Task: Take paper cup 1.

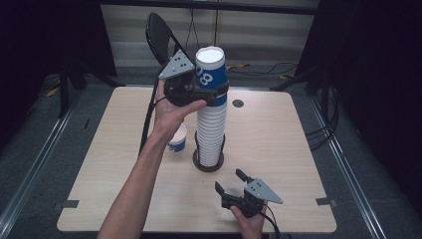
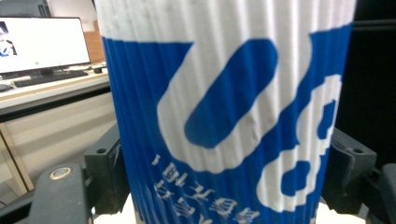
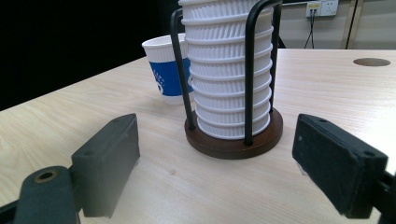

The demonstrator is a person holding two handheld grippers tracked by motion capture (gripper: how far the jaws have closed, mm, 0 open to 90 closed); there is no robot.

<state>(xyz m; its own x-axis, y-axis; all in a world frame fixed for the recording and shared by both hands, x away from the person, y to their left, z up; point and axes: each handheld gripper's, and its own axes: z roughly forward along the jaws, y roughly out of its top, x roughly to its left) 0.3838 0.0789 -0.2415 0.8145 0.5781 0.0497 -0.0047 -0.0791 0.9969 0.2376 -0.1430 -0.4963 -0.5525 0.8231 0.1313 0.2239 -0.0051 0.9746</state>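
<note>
A tall stack of white ribbed paper cups (image 1: 211,134) stands in a dark wire holder with a round wooden base (image 1: 208,165) at the middle of the table. The top cup (image 1: 211,69), white with a blue band, sits raised at the stack's head. My left gripper (image 1: 215,92) is shut on that cup's lower part; in the left gripper view the cup (image 2: 224,116) stands between both pads (image 2: 106,163). My right gripper (image 1: 229,179) rests open near the front edge, aimed at the holder (image 3: 233,140). A single blue-banded cup (image 1: 177,144) stands left of the holder.
The light wooden table (image 1: 114,169) has a round cable hole (image 1: 238,103) behind the stack. A black chair (image 1: 158,35) stands at its far side. Dark floor with rails and cables surrounds the table. A monitor (image 2: 44,42) sits on a desk beyond.
</note>
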